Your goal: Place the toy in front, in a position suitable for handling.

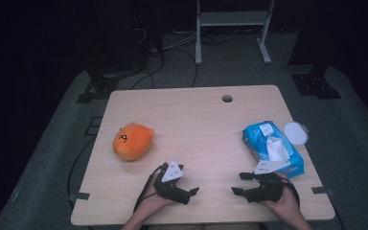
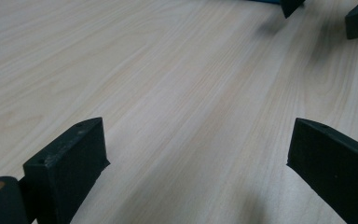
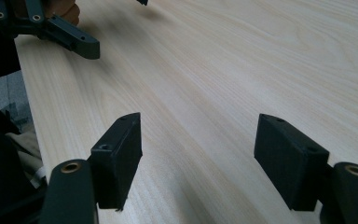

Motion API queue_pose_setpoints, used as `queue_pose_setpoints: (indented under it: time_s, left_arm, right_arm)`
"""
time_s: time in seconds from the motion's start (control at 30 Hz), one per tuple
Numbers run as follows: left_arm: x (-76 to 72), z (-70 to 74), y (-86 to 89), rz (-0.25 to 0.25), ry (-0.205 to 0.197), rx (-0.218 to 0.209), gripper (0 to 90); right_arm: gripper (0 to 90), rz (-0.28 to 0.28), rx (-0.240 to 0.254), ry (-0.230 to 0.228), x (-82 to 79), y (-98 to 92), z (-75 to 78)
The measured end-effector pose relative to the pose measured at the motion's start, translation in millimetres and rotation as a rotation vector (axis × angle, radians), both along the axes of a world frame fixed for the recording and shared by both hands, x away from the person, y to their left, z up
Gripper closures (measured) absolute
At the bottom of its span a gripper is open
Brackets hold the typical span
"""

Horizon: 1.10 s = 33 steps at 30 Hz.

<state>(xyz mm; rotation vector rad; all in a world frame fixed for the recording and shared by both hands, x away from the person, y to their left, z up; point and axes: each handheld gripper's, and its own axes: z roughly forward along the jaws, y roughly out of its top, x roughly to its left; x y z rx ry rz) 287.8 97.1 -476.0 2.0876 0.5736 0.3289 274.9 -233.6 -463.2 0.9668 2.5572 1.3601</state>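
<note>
Both pairs of tongs hang low over the near edge of the table (image 1: 191, 110), released, nothing between the jaws of either. My left tongs (image 1: 191, 192) point across toward my right tongs (image 1: 238, 184), tips facing, bare wood between them.

Now, the thing closest to a grip is the blue wipes pack (image 1: 272, 147), lying just beyond and a little outboard of my right tongs, almost touching the grey plate on top of them. One white wipe sticks up out of its opening, and the round white lid (image 1: 295, 132) sits at the pack's far outer corner.

I reckon the reach comes first: swing the right tongs outward and away from me, keep them wide, and come down on the raised wipe rather than the slippery wrapper. My left tongs could steady the pack so it doesn't lift with the sheet.

Farther out, the orange plush toy (image 1: 132, 141) rests beyond and outboard of my left tongs, well apart.
</note>
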Motion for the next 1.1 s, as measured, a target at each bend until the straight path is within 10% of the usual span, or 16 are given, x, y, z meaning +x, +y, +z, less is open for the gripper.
queue_pose_setpoints:
  time_s: [0.5,1.1]
  left_arm:
    - [2.4,13.2,1.1,0.036,-0.039,0.022,3.2]
    - [26.4,65.1,37.8,0.070,-0.122,0.032,2.9]
  right_arm:
    - [30.8,0.001,-0.002,0.002,0.1,-0.7,-0.5]
    - [30.0,-0.036,0.009,0.009,1.5,-5.6,-0.9]
